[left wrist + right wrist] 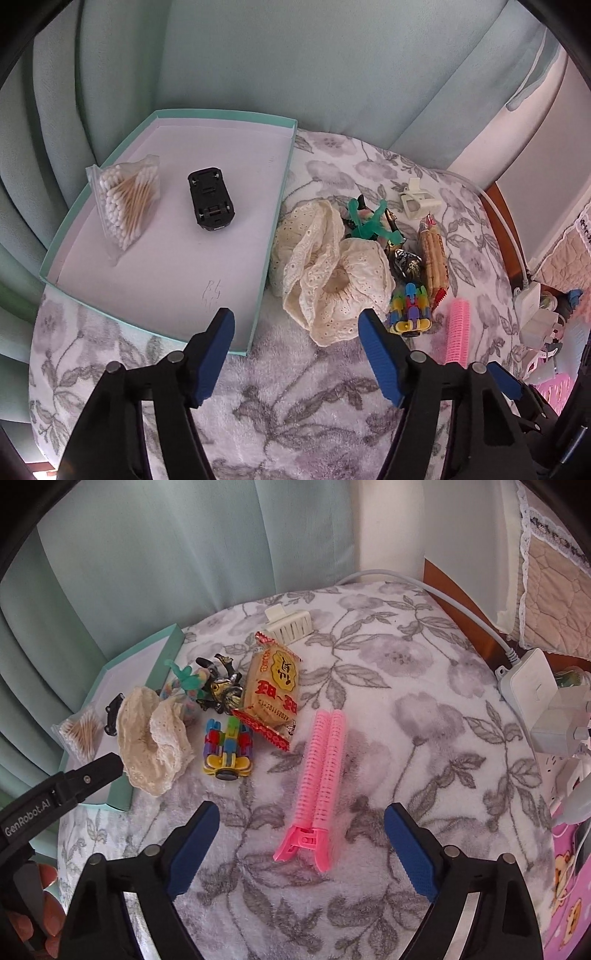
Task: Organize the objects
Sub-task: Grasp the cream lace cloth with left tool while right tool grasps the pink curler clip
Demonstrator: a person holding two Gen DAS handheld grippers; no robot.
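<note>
Pink hair clip (pixel 321 775), between open right claw (pixel 301 825) tips

The blanket (pixel 388 686) looks like soft, fuzzy fleece with a matt nap. The tray (pixel 55 254) seems matt card, white paper inside. The swab bag (pixel 123 201) is clear glossy film. The lace cloth (pixel 332 280) is cream openwork fabric. The hair clip (pixel 321 771) is ridged pink plastic, the snack pack (pixel 273 686) shiny wrapper, the toy car (pixel 210 199) dull black plastic.
</note>
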